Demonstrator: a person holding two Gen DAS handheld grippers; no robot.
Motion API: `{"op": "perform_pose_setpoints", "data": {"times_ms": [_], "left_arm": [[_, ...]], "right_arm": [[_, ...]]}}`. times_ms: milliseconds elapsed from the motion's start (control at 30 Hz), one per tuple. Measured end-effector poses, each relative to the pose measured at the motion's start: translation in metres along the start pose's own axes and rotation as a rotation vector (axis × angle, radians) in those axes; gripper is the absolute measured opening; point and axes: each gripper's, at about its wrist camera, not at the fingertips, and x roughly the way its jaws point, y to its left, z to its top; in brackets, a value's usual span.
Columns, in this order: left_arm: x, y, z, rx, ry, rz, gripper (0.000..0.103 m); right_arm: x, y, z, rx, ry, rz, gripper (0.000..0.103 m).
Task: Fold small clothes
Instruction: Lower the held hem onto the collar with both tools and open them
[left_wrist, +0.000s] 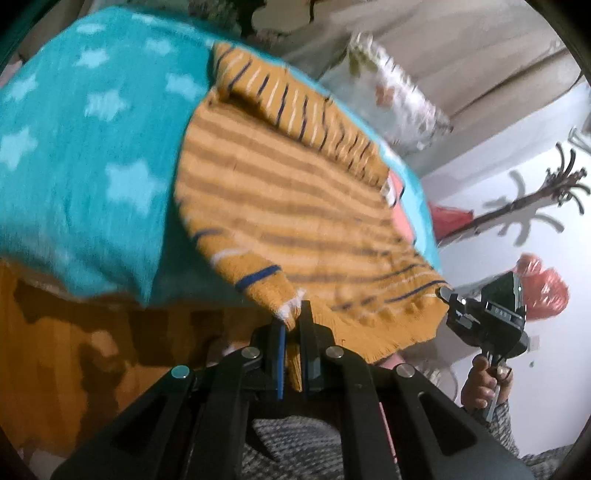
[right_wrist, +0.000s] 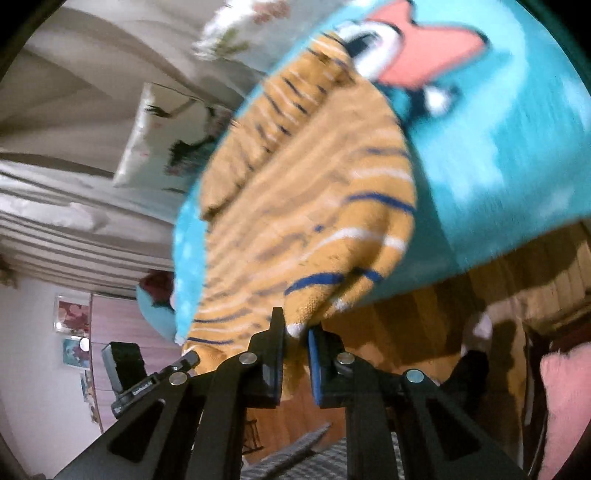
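A small mustard-yellow knit sweater (left_wrist: 288, 206) with blue and white stripes lies on a teal star-patterned blanket (left_wrist: 85, 147). My left gripper (left_wrist: 291, 314) is shut on the sweater's near corner at the hem. The other gripper shows at the right of the left wrist view (left_wrist: 480, 317), held by a hand, at the sweater's other corner. In the right wrist view the sweater (right_wrist: 306, 192) hangs toward me, and my right gripper (right_wrist: 297, 328) has a fold of its edge between the pads, which stand slightly apart around the cloth.
The blanket (right_wrist: 498, 166) has a red and white cartoon print. Floral pillows (left_wrist: 391, 92) and a beige sofa back stand behind. A wooden panel (left_wrist: 74, 350) lies below the blanket edge. A coat rack (left_wrist: 535, 195) and red bags stand by the white wall.
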Motion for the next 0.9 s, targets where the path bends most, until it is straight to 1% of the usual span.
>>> {"op": "perform_pose_setpoints", "data": {"times_ms": [67, 100, 167, 233, 333, 367, 400, 433, 467, 533, 600, 667, 767, 867, 900], "left_arm": [[-0.001, -0.003, 0.017, -0.014, -0.022, -0.016, 0.006], [0.001, -0.005, 0.032, -0.021, -0.038, -0.014, 0.006], [0.004, -0.008, 0.054, -0.027, -0.061, -0.003, 0.006], [0.01, -0.017, 0.084, -0.03, -0.094, 0.018, 0.006], [0.026, -0.026, 0.137, -0.047, -0.127, 0.035, 0.006], [0.035, -0.029, 0.16, -0.054, -0.139, 0.047, 0.006], [0.042, -0.03, 0.177, -0.058, -0.147, 0.062, 0.006], [0.05, -0.031, 0.193, -0.063, -0.156, 0.079, 0.006], [0.063, -0.031, 0.216, -0.075, -0.166, 0.106, 0.006], [0.079, -0.025, 0.244, -0.103, -0.169, 0.135, 0.006], [0.103, -0.015, 0.271, -0.141, -0.156, 0.168, 0.006], [0.121, -0.005, 0.289, -0.171, -0.141, 0.186, 0.006], [0.136, 0.011, 0.304, -0.224, -0.132, 0.199, 0.006], [0.14, 0.022, 0.313, -0.273, -0.138, 0.174, 0.006], [0.14, 0.022, 0.315, -0.279, -0.141, 0.168, 0.008]], "right_arm": [[-0.004, 0.015, 0.019, -0.023, -0.012, 0.017, 0.013], [-0.003, 0.021, 0.029, -0.035, -0.013, 0.023, 0.013], [0.001, 0.034, 0.055, -0.066, -0.015, 0.026, 0.013], [0.012, 0.044, 0.084, -0.095, -0.019, 0.024, 0.013], [0.039, 0.051, 0.142, -0.106, -0.015, 0.035, 0.013], [0.045, 0.052, 0.158, -0.104, -0.012, 0.037, 0.013], [0.056, 0.053, 0.179, -0.106, -0.009, 0.035, 0.013], [0.066, 0.053, 0.2, -0.107, -0.007, 0.025, 0.013], [0.077, 0.052, 0.215, -0.103, -0.001, 0.016, 0.013], [0.106, 0.044, 0.253, -0.082, 0.023, -0.003, 0.013], [0.134, 0.035, 0.281, -0.069, 0.055, -0.036, 0.013], [0.161, 0.025, 0.302, -0.059, 0.087, -0.075, 0.015], [0.189, 0.011, 0.326, -0.034, 0.135, -0.08, 0.016], [0.203, -0.003, 0.34, 0.027, 0.177, -0.035, 0.021], [0.206, -0.007, 0.343, 0.044, 0.183, -0.017, 0.025]]}}
